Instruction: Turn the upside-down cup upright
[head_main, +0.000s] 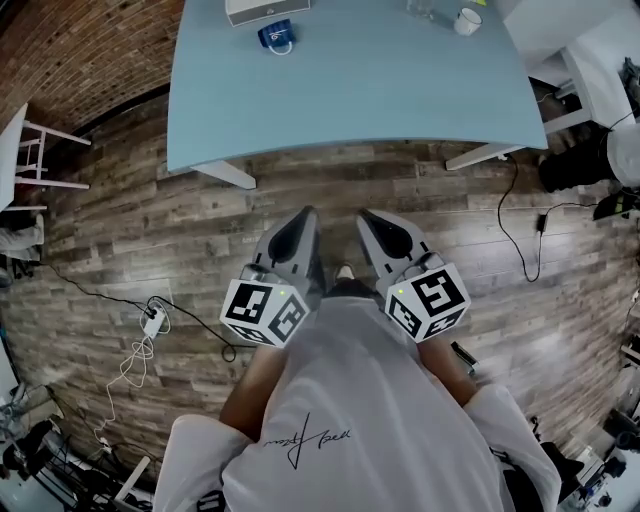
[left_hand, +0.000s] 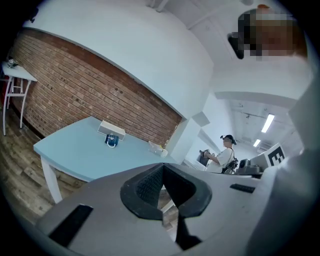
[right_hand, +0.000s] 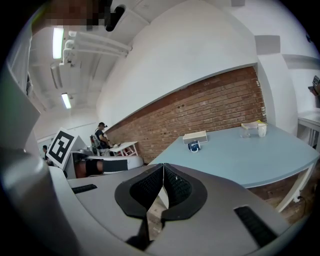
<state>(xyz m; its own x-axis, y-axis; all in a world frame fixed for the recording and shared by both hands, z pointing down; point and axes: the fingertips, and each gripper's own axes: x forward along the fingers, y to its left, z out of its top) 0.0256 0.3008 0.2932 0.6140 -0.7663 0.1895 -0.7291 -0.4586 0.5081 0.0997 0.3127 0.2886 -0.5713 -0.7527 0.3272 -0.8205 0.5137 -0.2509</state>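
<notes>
Bright, even indoor light is filling the room, ceiling tubes (right_hand: 59, 42) glowing overhead. The bench (head_main: 350, 90) is catching a soft sheen, shadows barely showing. Fisheye is bending every edge, dark corners are ringing both gripper views, and the far cup (head_main: 277, 37) is looking soft.

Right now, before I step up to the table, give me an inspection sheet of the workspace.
Surface: light blue table, ahead of the person.
Job's things: blue cup near the far edge, white cup at far right; too small to tell which is upside-down.
Clutter: pale box behind the blue cup; clear glass item beside the white cup.
Grippers: left gripper and right gripper both shut, empty, held low over the floor, short of the table.
Cables: white cable bundle on the floor at left; black cable at right.
Surroundings: wood floor, brick wall, white stool.
</notes>
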